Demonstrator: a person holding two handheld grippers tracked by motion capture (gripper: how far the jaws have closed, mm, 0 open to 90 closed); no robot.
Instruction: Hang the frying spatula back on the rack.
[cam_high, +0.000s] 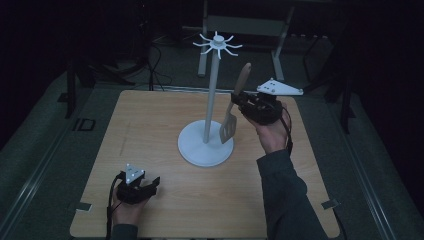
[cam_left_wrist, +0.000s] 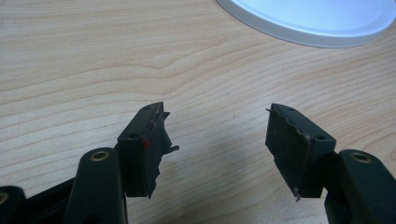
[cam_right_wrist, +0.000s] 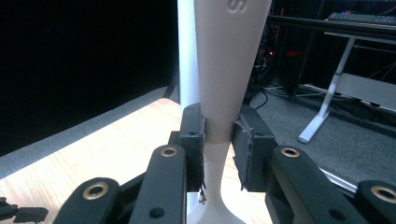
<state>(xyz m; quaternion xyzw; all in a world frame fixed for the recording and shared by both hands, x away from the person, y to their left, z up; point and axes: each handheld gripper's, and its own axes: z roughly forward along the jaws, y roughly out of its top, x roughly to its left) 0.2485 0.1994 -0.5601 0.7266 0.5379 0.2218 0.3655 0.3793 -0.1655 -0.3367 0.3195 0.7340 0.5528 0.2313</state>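
The pale wood-grain bench (cam_high: 150, 150) with rounded corners carries a tall white utensil stand (cam_high: 211, 90), made of a round flat base, a slim upright pole and a crown of curved hooks at the top. The base sits near the middle of the bench, a little toward the far edge.

Just right of the pole, the right claw (cam_high: 239, 102) is held above the bench in a raised hand. Its jaws are narrowed onto the neck of a slotted spatula with a light wooden handle (cam_high: 235, 102). In the right gripper view the pads press on both sides of the handle (cam_right_wrist: 219, 93), which rises upright between them with the white pole just behind it. In the high view the spatula's slotted blade hangs low over the base's right edge, and the handle tip leans up and to the right, below the hooks.

The left claw (cam_high: 150, 184) rests low near the bench's front left corner, well apart from the stand. Its jaws stand wide with only bare wood between them (cam_left_wrist: 217, 140).
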